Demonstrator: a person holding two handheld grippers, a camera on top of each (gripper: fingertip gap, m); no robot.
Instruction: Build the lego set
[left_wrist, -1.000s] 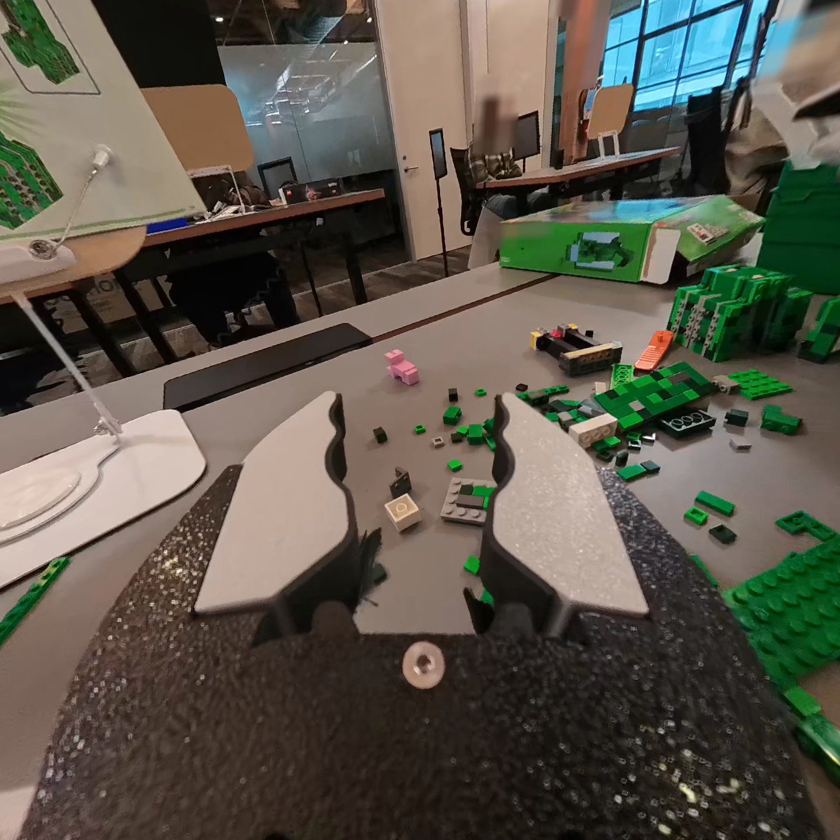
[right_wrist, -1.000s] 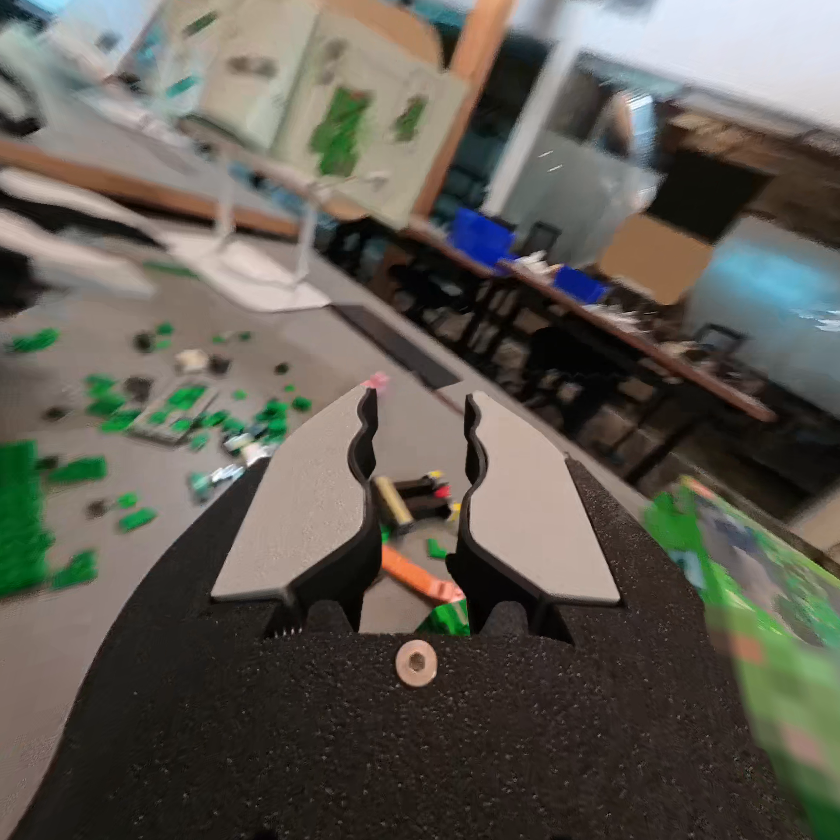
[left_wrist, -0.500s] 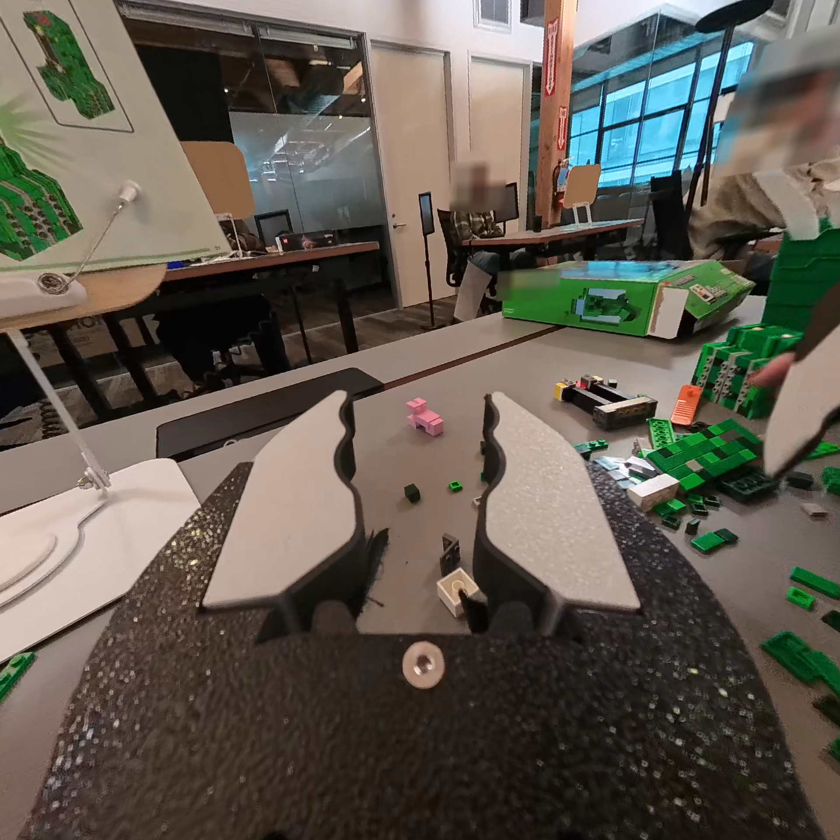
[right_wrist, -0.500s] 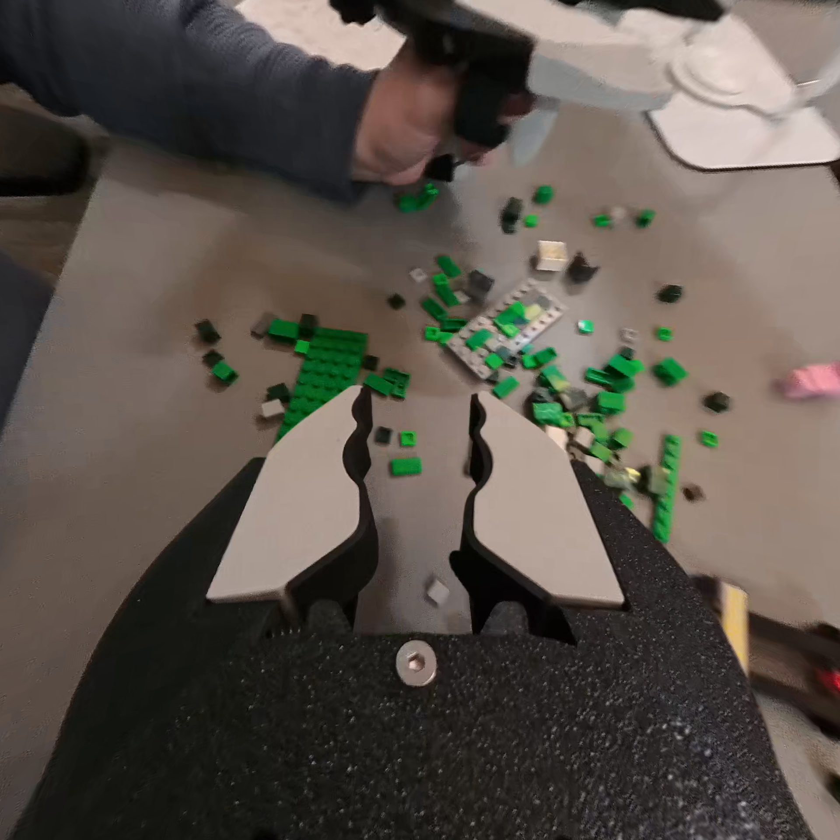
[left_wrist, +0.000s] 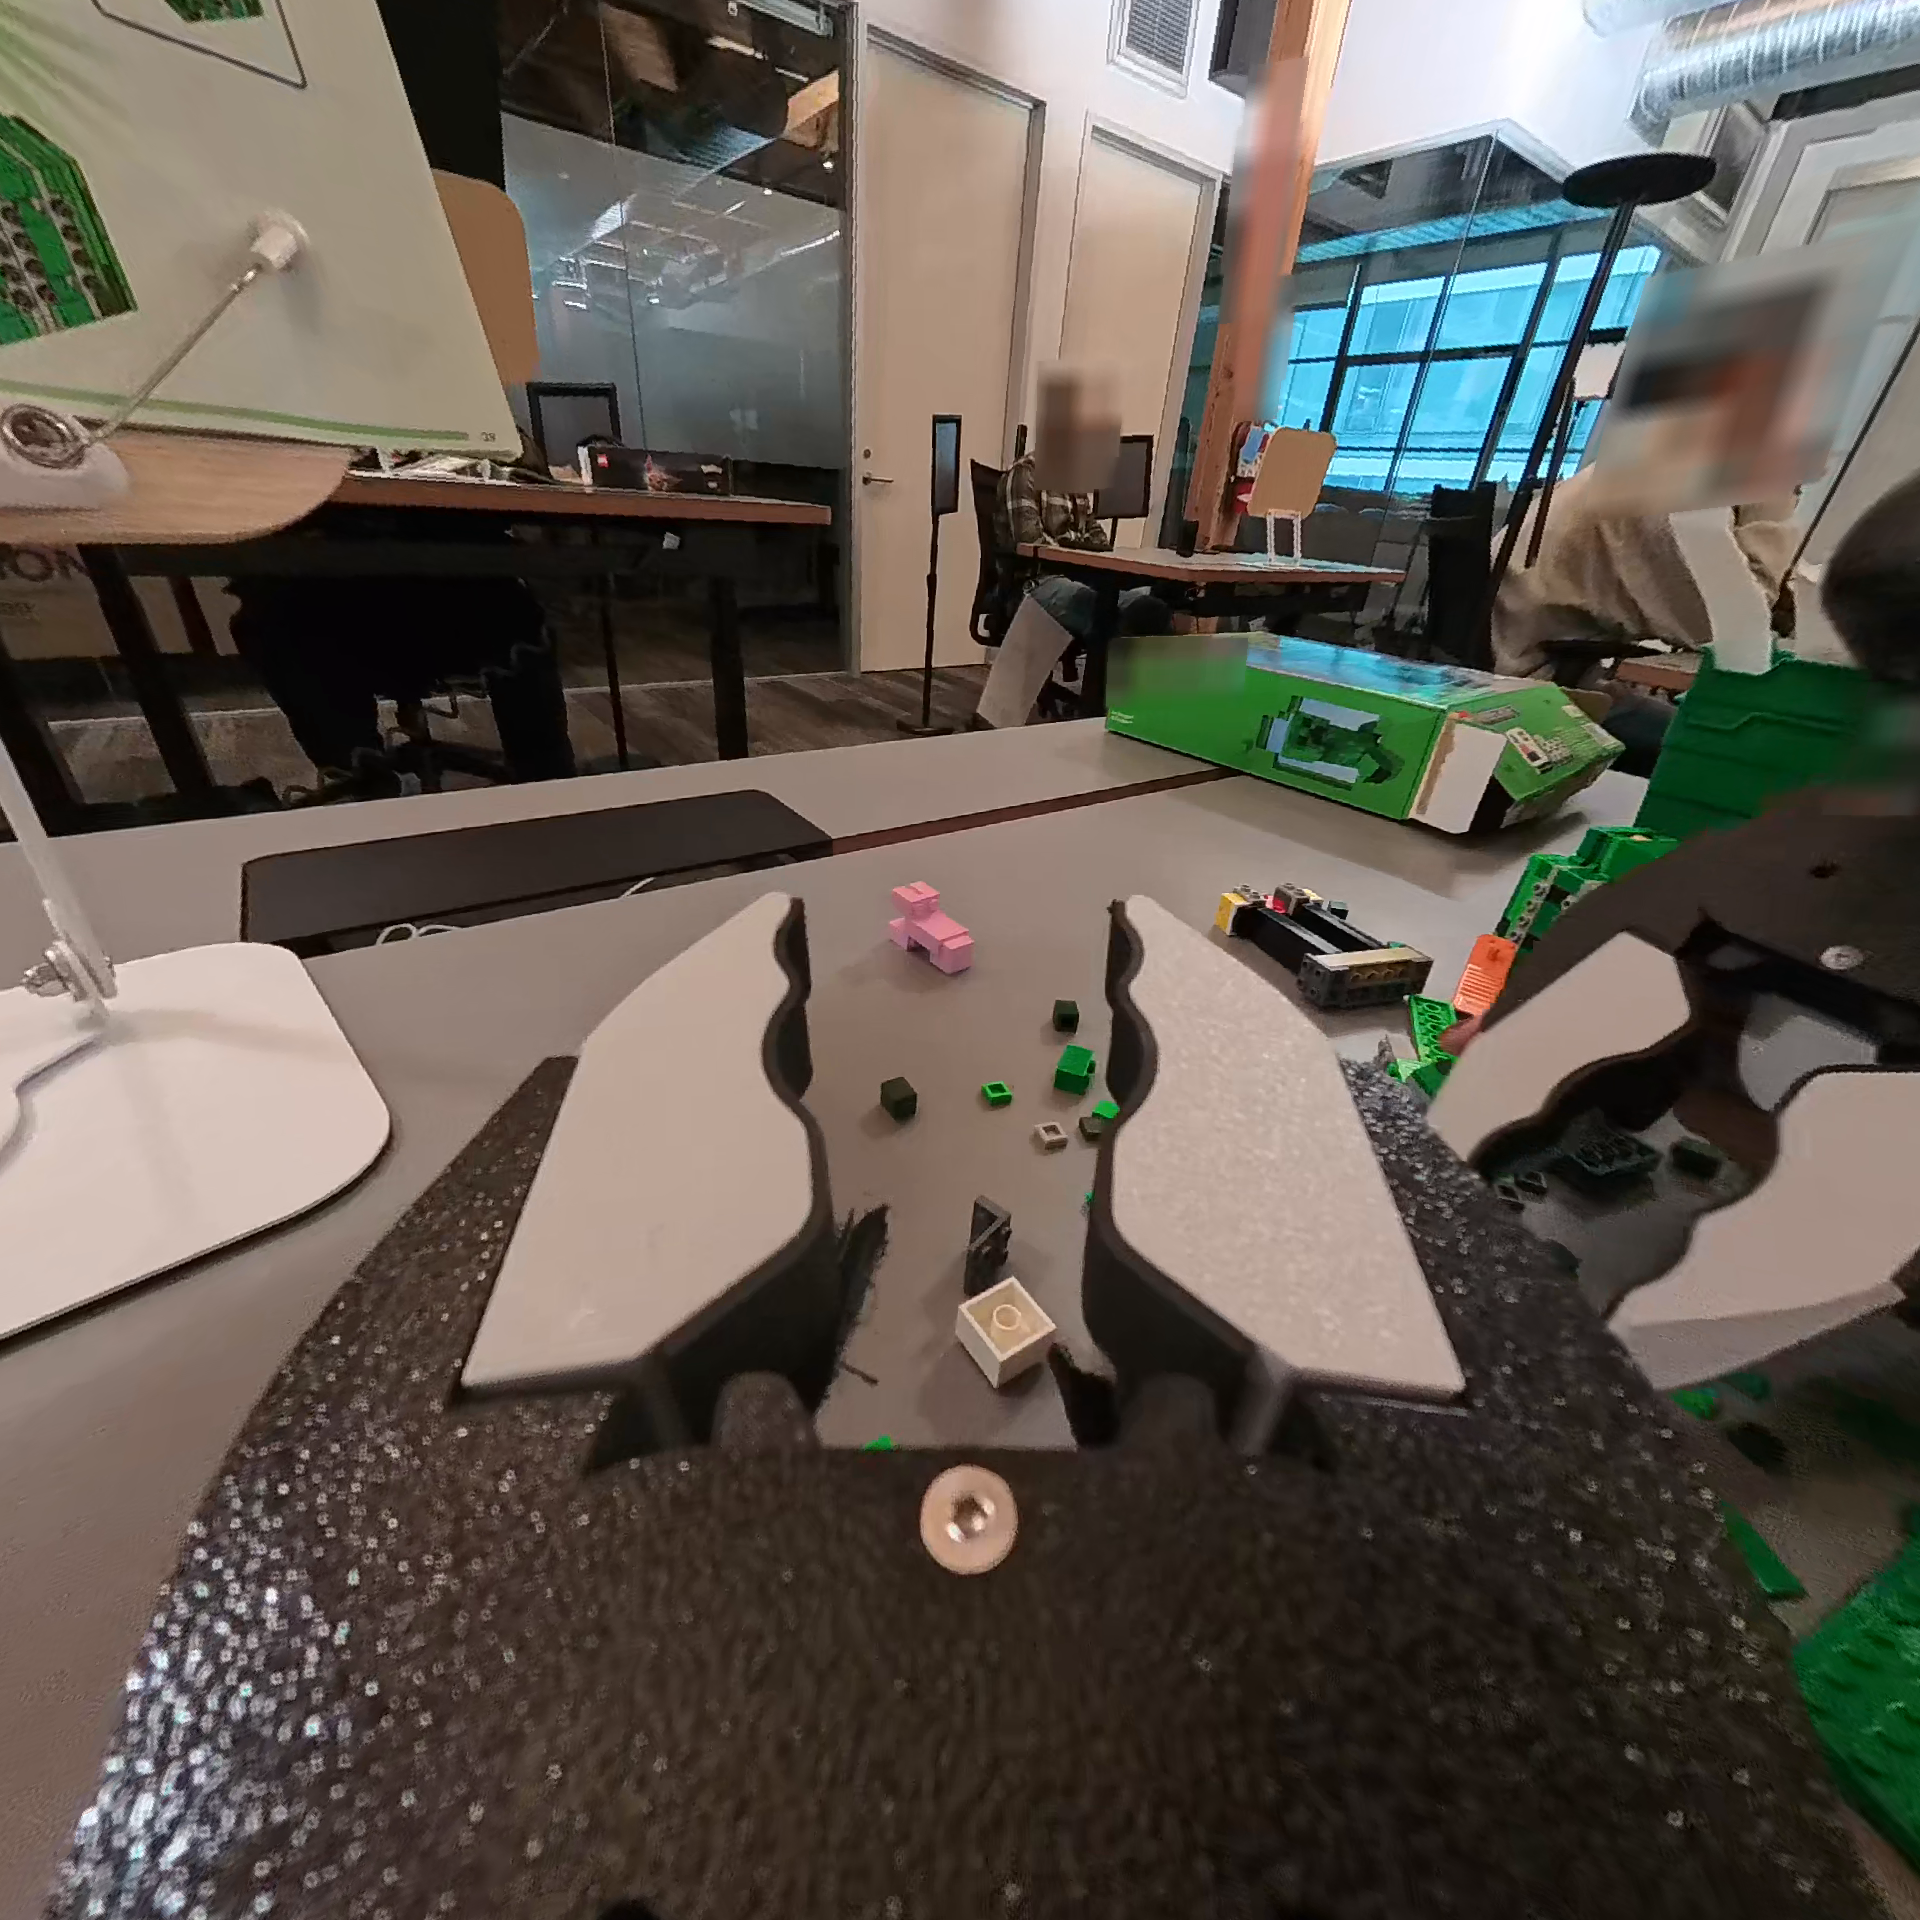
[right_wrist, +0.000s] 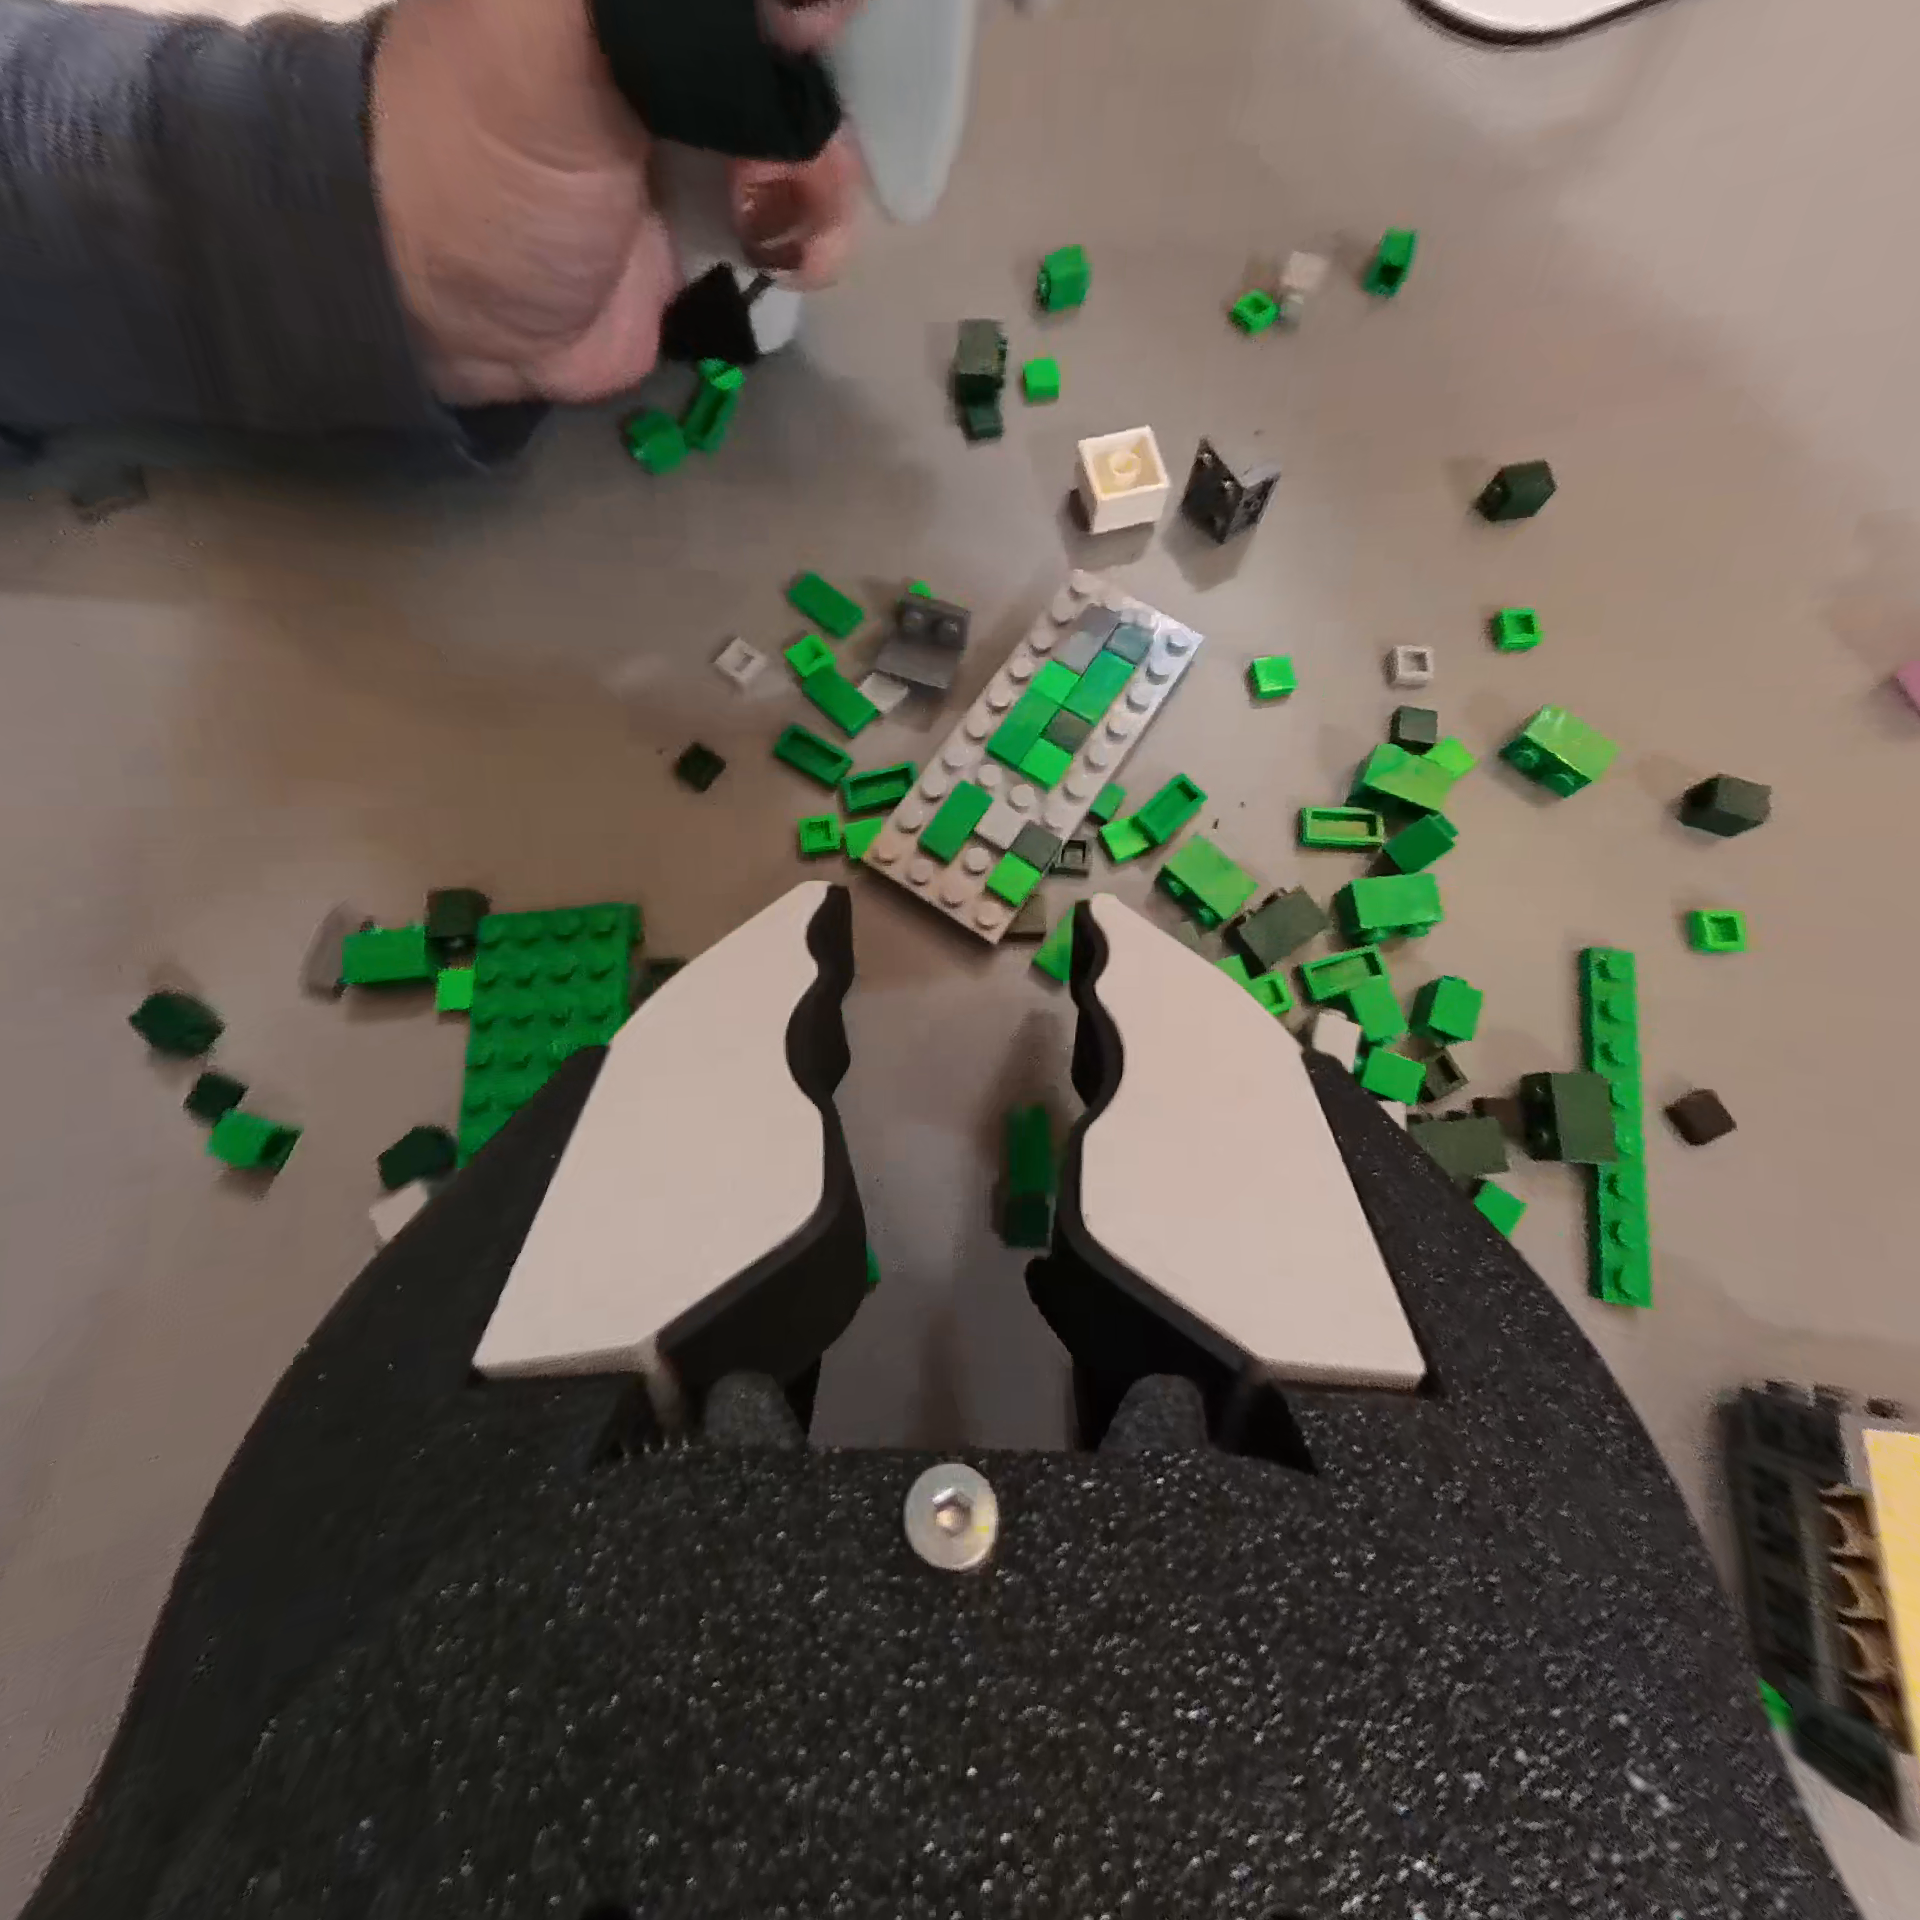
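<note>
Grey plate (right_wrist: 1039, 743), partly tiled green, lies among loose green bricks (right_wrist: 1392, 904) on table (right_wrist: 260, 727), just ahead of right tongs (right_wrist: 961, 914). Right tongs: spread, empty. Left tongs (left_wrist: 951, 914): spread, empty, low over white brick (left_wrist: 1003, 1342) and black brick (left_wrist: 987, 1236). Likely risks: crowded pieces invite pinching neighbour instead; unbraced plate could skid under push; two tongs close, may collide.

Left gripper (left_wrist: 956, 914) open, white brick (left_wrist: 1004, 1332) between fingers
</note>
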